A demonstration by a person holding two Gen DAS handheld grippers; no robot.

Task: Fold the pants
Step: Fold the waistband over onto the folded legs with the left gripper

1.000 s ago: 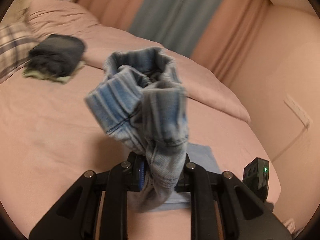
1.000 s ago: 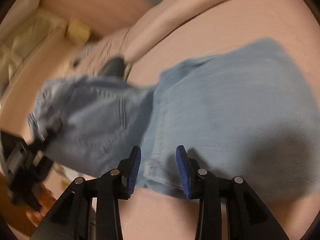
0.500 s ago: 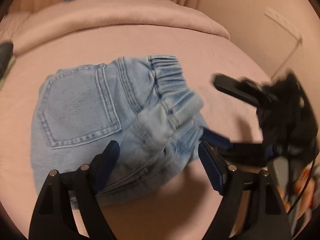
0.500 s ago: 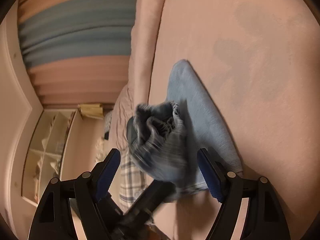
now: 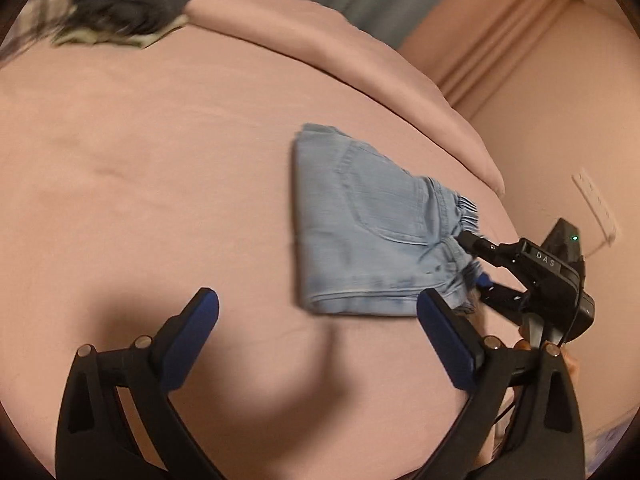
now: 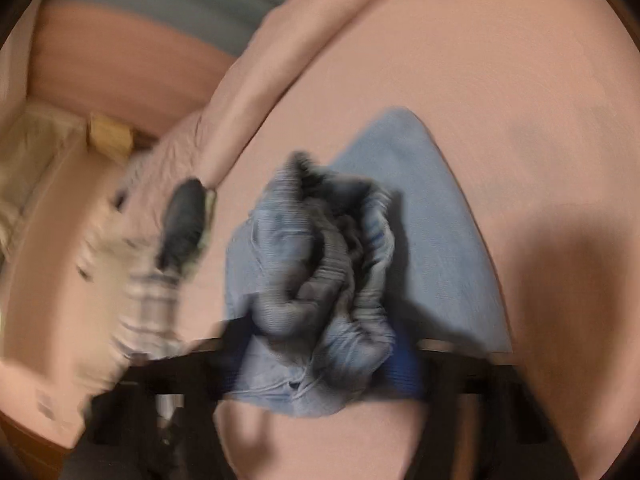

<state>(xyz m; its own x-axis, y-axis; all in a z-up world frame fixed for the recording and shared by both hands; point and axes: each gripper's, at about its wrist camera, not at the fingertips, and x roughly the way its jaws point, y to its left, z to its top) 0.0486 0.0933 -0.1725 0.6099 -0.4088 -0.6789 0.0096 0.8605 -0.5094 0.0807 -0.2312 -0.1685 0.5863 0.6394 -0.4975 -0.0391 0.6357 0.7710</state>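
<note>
1. Pants [image 5: 360,220] – small light-blue denim ones, folded – lie flat on the pink bedsheet [image 5: 160,160], just ahead of the left gripper's right-hand finger, back pocket up.
2. Left gripper [image 5: 316,320]: its jaws have just been opening and stand wide apart, with only bare sheet between them.
3. Right gripper [image 5: 474,260] meets the pants at the elastic waistband, which bunches up between its jaws in its own blurred view [image 6: 320,368]; the jaws have just been closing, and they appear to pinch the fabric.
4. Far beyond the left jaws – a dark folded garment [image 5: 132,0] sits near the pillow end.
</note>
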